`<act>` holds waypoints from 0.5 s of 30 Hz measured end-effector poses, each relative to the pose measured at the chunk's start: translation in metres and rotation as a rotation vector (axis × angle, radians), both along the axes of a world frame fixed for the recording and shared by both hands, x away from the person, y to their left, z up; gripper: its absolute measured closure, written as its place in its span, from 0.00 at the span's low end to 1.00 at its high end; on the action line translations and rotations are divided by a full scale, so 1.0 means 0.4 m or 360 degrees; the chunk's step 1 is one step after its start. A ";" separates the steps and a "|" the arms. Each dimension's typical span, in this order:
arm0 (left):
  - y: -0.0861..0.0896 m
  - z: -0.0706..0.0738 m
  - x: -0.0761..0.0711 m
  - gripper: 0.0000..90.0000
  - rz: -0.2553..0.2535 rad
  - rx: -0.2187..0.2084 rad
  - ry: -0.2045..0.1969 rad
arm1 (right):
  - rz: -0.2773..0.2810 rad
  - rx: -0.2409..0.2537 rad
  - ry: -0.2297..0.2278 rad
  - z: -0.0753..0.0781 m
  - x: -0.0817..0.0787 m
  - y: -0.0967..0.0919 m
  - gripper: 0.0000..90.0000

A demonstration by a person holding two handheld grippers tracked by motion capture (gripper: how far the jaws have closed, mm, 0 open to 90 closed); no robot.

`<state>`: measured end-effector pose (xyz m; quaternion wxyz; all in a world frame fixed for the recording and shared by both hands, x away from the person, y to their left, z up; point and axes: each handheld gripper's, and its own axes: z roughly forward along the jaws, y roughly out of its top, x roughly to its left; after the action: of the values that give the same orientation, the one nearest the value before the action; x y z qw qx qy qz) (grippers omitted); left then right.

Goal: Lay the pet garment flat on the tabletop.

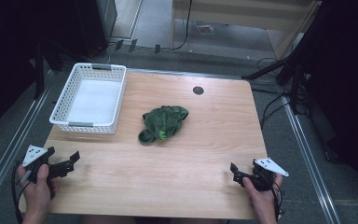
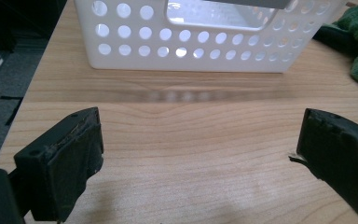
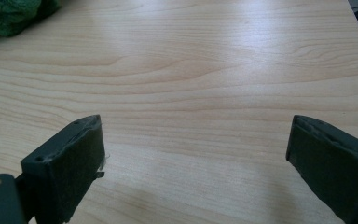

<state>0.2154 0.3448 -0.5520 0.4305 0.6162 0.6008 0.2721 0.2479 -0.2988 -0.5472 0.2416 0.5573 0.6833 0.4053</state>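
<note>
A crumpled green cloth (image 1: 163,122) is lying near the middle of the wooden table (image 1: 177,158), bunched into a loose heap with its folds catching a brighter green at the lower edge; no label or writing is showing on it. Just to its left, apart from it, a white perforated basket (image 1: 91,98) is sitting at the table's far left corner, its floor bare and its walls carrying no readable brand. A small dark round hole (image 1: 198,90) is sitting in the tabletop beyond the cloth. The left gripper (image 1: 67,164) is resting at the near left edge in the person's left hand (image 1: 37,189), well apart from the cloth, its jaws standing wide with nothing between them and pointing toward the basket. The right gripper (image 1: 235,171) is waiting at the near right edge in the right hand (image 1: 261,196), its jaws likewise spread wide over bare wood, gripping nothing, with the cloth showing at the far left corner of the right gripper view
</note>
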 end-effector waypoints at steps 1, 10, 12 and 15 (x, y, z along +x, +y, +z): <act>0.000 0.000 0.001 0.01 0.0002 -0.0002 0.0002 | 0.0007 -0.0013 -0.0001 0.000 0.000 0.003 0.05; 0.004 -0.001 0.001 0.01 0.0015 -0.0033 -0.0005 | 0.0051 -0.0006 -0.0004 0.006 0.006 0.006 0.06; 0.005 -0.001 0.001 0.01 0.0015 -0.0038 -0.0009 | 0.0057 0.0018 0.0003 0.012 0.008 0.010 0.06; 0.005 -0.001 -0.001 0.01 0.0013 -0.0035 -0.0012 | 0.0102 0.0019 -0.0024 0.037 0.010 0.034 0.06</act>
<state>0.2151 0.3468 -0.5524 0.4383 0.6081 0.6046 0.2694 0.2521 -0.2853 -0.5324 0.2302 0.5334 0.6966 0.4210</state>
